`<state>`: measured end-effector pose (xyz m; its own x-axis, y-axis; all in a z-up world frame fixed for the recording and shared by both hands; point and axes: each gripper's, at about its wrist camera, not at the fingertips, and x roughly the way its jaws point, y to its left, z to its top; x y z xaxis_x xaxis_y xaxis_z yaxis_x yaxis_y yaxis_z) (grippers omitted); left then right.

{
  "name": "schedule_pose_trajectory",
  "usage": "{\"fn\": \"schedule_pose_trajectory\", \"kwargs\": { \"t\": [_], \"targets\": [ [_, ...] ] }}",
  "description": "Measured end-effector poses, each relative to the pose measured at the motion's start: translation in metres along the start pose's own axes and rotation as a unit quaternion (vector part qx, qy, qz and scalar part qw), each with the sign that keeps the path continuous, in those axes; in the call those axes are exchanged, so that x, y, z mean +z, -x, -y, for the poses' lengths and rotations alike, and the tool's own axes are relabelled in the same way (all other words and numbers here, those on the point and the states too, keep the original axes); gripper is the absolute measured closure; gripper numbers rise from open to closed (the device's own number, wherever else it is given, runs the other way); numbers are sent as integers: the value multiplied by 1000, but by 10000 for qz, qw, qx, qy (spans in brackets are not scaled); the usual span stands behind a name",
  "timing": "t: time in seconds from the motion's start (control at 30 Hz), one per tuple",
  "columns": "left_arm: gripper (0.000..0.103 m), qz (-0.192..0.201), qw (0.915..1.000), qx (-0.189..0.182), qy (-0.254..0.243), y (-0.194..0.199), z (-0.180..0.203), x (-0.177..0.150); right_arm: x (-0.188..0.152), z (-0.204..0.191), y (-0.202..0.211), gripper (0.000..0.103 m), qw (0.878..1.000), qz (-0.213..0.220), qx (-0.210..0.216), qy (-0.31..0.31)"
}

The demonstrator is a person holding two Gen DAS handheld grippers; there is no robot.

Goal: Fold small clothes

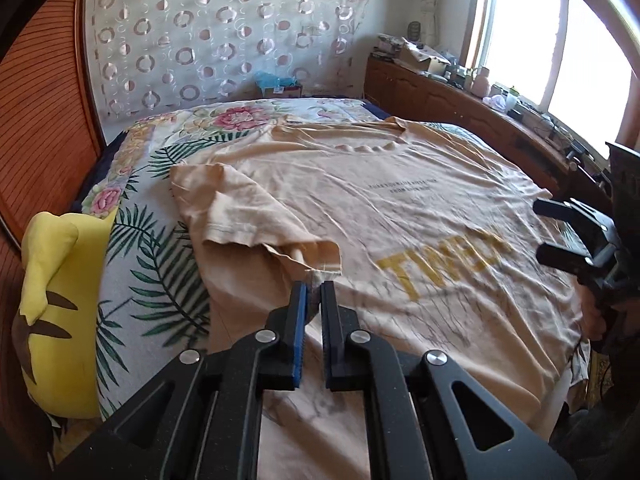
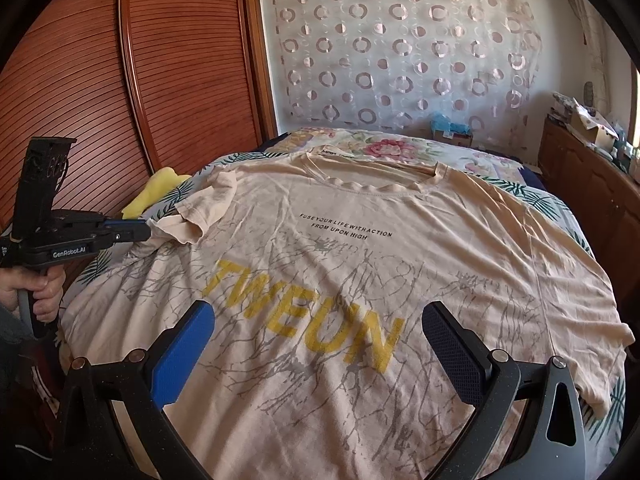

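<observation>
Your left hand-held gripper (image 1: 314,286) has pinched shut on the sleeve (image 1: 256,216) hem, left of the yellow lettering (image 2: 304,316) (t-shirt (image 2: 360,248) lies flat on the bed (image 1: 152,248)). Your right hand-held gripper (image 2: 318,344) hovers wide open, empty, over that lettering; the body lies rightward.

Daylight is pouring through a blown-out window (image 1: 532,40), washing the bed (image 1: 132,208) softly; fisheye distortion is bending and darkening the edges, while near fingers (image 1: 298,312) are blurring slightly.
</observation>
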<state>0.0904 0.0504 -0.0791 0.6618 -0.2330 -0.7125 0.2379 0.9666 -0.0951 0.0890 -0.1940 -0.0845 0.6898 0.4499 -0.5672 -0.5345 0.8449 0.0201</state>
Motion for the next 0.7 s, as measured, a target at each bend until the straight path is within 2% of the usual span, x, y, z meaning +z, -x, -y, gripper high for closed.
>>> {"fn": "schedule_pose_trajectory", "kwargs": {
  "t": [0.13,0.2,0.23,0.27,0.3,0.37,0.4,0.53,0.7],
  "targets": [
    [88,63,10000,52,22,5,5,-7,2,-1,1,0,10000,-18,-19,57],
    [75,249,9996,39,137,15,4,-9,4,-1,2,0,10000,-23,-31,92],
    [61,328,9993,47,188,19,2,-9,5,-1,2,0,9999,-25,-38,111],
    [53,441,9987,91,236,25,1,-10,6,-2,2,0,9999,-32,-45,136],
    [52,494,9983,137,270,29,-1,-10,8,-3,2,0,9998,-35,-49,165],
    [29,571,9974,272,358,36,-5,-10,13,-7,1,0,9996,-34,-60,263],
    [24,657,9963,397,394,41,-7,-10,16,-9,0,0,9994,-29,-76,331],
    [22,883,9926,612,558,53,-18,-12,30,-26,-7,0,9970,72,-129,754],
    [22,1193,9850,957,805,64,-33,-19,58,-47,-28,0,9935,315,74,1088]
  ]
}}
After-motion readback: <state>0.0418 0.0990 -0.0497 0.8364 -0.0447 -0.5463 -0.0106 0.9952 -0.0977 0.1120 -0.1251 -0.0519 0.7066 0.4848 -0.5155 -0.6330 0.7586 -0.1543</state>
